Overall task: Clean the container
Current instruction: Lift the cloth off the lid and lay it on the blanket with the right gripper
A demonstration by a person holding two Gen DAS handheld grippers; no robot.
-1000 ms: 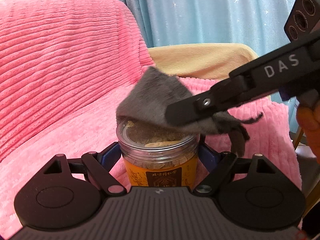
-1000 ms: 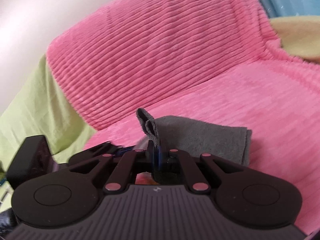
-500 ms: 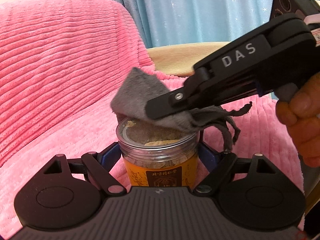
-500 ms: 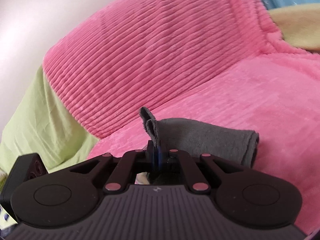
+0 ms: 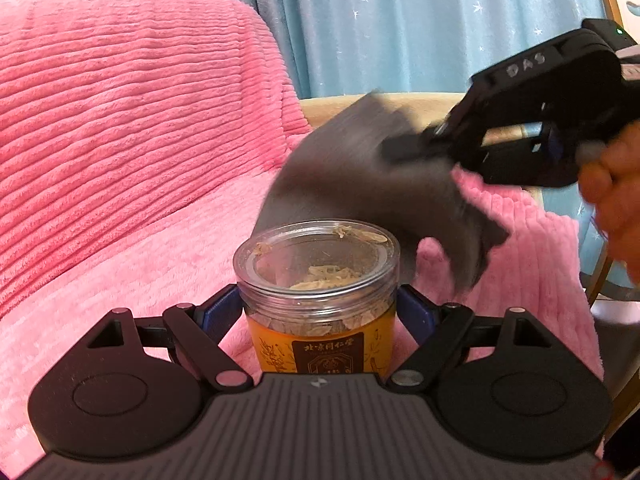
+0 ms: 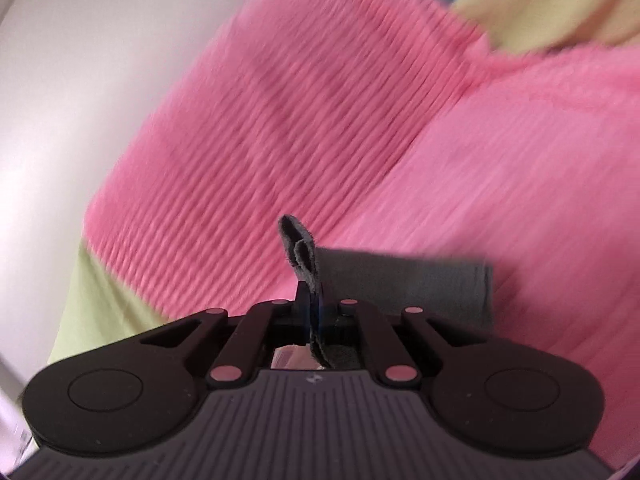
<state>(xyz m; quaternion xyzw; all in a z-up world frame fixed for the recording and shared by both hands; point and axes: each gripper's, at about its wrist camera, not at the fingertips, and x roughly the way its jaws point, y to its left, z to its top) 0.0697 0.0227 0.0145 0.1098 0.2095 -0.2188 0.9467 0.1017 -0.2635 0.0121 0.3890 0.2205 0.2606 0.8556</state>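
Note:
A clear jar (image 5: pixel 318 280) with an orange label and a transparent lid stands upright between the blue pads of my left gripper (image 5: pixel 320 308), which is shut on it. Dried pale pieces show through the lid. My right gripper (image 5: pixel 404 148) comes in from the upper right, held by a hand (image 5: pixel 612 196), shut on a grey cloth (image 5: pixel 360 176). The cloth hangs blurred above and behind the jar's lid. In the right wrist view the right gripper (image 6: pixel 310 300) pinches a fold of the grey cloth (image 6: pixel 400 280), the rest trailing to the right.
A pink ribbed blanket (image 5: pixel 120 120) covers the sofa back and seat all around the jar. A beige cushion (image 5: pixel 420 104) and a blue star-patterned curtain (image 5: pixel 400 20) lie behind. Green fabric (image 6: pixel 92 312) and a pale wall (image 6: pixel 80 60) show in the right wrist view.
The right gripper has lifted the grey cloth off the jar's lid and pulled it up and to the right. The lid is now uncovered. The left gripper and jar have stayed put.

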